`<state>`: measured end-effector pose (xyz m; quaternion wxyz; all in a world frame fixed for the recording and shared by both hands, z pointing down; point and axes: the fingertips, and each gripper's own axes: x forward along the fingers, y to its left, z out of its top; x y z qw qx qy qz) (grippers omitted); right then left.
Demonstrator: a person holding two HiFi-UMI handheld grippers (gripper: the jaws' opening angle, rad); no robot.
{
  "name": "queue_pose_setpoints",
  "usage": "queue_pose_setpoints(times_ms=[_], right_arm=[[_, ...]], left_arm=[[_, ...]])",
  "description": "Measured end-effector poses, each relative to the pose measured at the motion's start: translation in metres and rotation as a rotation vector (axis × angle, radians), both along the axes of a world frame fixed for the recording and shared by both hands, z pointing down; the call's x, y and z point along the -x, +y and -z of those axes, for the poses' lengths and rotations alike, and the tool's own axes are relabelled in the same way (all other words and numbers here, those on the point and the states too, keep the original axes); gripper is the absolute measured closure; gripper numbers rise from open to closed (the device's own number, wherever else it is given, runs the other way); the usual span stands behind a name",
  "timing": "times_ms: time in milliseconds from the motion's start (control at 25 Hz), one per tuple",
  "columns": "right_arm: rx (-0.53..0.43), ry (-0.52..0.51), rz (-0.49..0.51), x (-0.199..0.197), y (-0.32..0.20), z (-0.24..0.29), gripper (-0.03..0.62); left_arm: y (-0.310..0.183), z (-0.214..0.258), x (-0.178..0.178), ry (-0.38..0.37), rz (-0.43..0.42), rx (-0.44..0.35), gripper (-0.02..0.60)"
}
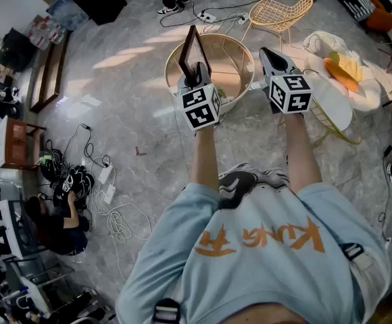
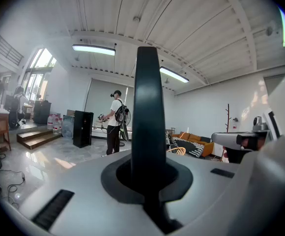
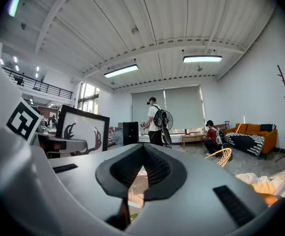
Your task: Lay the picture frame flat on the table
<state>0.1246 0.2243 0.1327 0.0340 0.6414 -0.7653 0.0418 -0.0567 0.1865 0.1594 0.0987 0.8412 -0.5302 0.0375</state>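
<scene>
- Picture frame (image 1: 194, 51) pinched upright in left gripper (image 1: 197, 71); merely edge-on in that gripper's view.
- Right gripper (image 1: 267, 52) closed, empty.
- Round rimmed table (image 1: 247, 56) partly covered; green bit (image 1: 222, 100) inside, unidentifiable.

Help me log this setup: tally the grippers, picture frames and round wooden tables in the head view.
Grippers: 2, the left gripper and right gripper
Picture frame: 1
Round wooden table: 1
Total: 4
</scene>
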Motion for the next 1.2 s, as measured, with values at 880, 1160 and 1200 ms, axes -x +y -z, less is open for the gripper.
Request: queue_pose_setpoints(times_ms=[880,1160,1200], right_arm=[[0.034,-0.046,-0.060,0.045,-0.012,-0.019,0.597],[0.049,0.005,-0.024,0.062,-0.022,-0.016,0.597],[0.051,0.006,-0.027,0.061,-0.021,-0.017,0.597]], left_arm=[[-0.014,-0.011,0.057,0.046,-0.027,0.001,0.555],[-0.027,-0.012,0.079,0.097,0.018,0.015,0.555],[-0.028,-0.012,0.078,0.100,0.016,0.016,0.555]])
